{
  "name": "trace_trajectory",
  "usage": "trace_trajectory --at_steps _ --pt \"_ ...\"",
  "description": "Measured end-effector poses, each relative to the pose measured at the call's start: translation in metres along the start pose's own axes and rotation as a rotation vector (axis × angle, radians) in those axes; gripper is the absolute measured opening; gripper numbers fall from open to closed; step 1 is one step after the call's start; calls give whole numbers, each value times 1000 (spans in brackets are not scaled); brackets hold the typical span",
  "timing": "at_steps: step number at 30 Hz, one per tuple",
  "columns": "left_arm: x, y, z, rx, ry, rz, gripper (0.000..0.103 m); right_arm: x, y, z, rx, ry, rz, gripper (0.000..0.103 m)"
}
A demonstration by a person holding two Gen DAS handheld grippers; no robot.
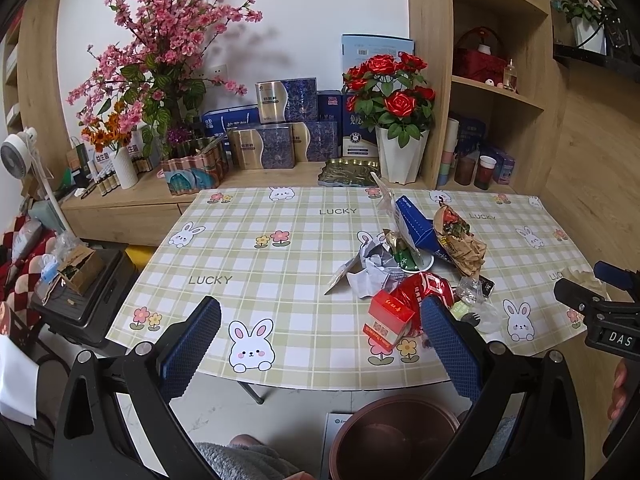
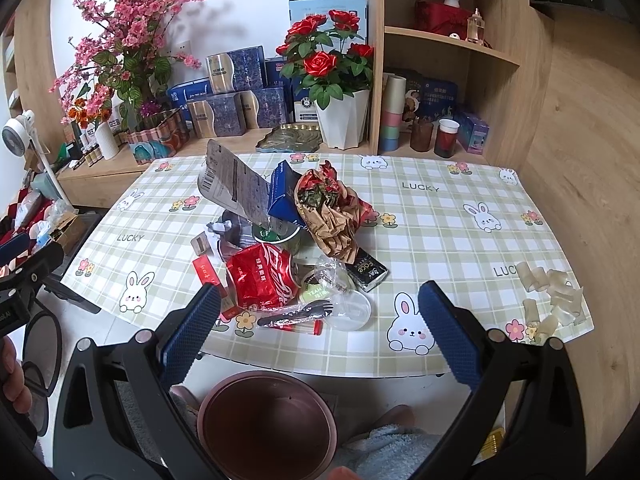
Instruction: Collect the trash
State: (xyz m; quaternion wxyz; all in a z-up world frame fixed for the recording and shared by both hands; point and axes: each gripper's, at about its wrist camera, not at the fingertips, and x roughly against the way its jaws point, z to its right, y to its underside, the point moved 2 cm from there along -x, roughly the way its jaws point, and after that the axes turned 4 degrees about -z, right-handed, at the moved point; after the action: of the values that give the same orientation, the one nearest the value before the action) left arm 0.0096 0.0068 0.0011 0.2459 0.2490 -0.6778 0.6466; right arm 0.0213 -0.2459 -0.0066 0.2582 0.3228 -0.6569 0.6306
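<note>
Trash (image 2: 288, 240) sits heaped at frame centre on our table (image 2: 440, 232); we hold the left gripper (image 1: 320, 344) and right gripper (image 2: 320, 332) low, level, fingers spread, grasping nothing, above the bin (image 2: 268, 424).

Both grippers look like the same build. The left gripper (image 1: 320, 344) has two chunky black plastic arms, each ending in a flat finger pad (image 1: 192, 354) covered in dark blue rubber with a fine knobbly grid. There's a round silver screw head on each arm near the pad and another further back. The right gripper (image 2: 320, 336) is identical, same blue textured pads (image 2: 450, 334) and silver screws. Seen from the left camera, its black body has a small label with white letters, "DAS". A bit of pinkish bare skin, the right hand (image 1: 618, 390), shows behind it.
</note>
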Motion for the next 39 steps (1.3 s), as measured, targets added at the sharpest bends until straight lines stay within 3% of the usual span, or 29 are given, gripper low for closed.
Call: trace_trajectory --at_steps 31,39 --pt "1 2 4 13 -4 0 98 0 1 -2 -6 -1 -1 97" --pt "-7 3 -1 77 88 -9 98 -6 0 3 -25 -62 -18 97"
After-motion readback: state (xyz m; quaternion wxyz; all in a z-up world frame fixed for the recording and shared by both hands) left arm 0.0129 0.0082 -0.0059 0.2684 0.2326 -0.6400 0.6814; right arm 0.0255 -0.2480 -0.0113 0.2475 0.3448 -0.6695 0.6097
